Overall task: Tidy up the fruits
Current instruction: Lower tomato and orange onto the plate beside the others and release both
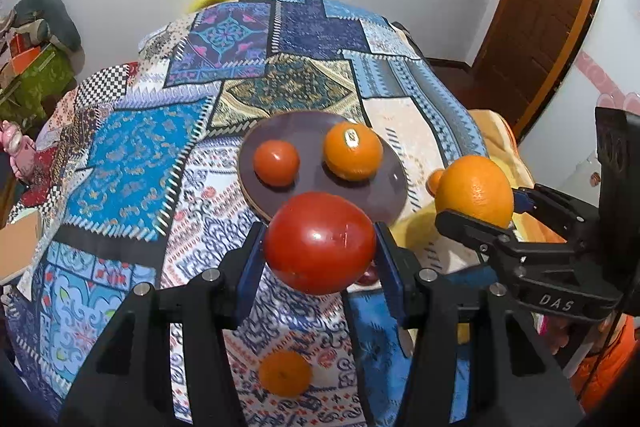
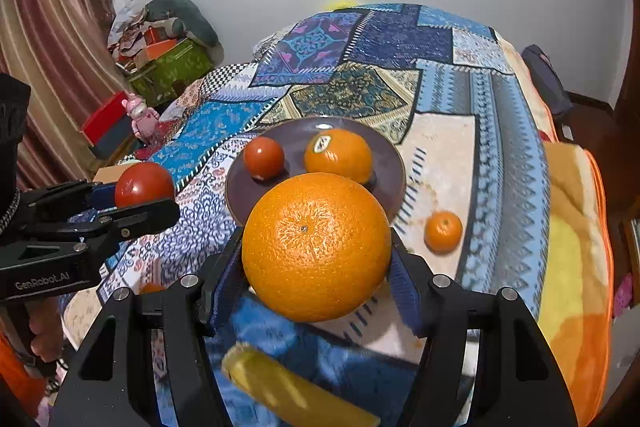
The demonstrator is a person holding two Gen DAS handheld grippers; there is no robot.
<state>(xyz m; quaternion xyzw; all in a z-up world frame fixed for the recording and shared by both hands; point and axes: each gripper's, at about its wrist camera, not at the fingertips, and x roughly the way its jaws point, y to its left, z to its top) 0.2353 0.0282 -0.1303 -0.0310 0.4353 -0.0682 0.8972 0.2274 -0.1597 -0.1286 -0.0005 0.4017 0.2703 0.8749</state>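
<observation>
My left gripper (image 1: 320,247) is shut on a big red tomato (image 1: 319,243) and holds it above the cloth, just in front of the dark purple plate (image 1: 384,195). My right gripper (image 2: 316,247) is shut on a large orange (image 2: 316,247), also held near the plate's (image 2: 392,163) front edge. On the plate lie a small tomato (image 1: 276,163) and a stickered orange (image 1: 353,150). Each gripper shows in the other's view: the right one (image 1: 476,203) at the right, the left one (image 2: 144,191) at the left.
A small mandarin (image 2: 443,231) lies on the patchwork cloth (image 2: 440,91) right of the plate; another (image 1: 285,373) lies below my left gripper. A yellow banana (image 2: 296,391) lies under my right gripper. Boxes and clutter (image 2: 168,63) stand by the far left wall.
</observation>
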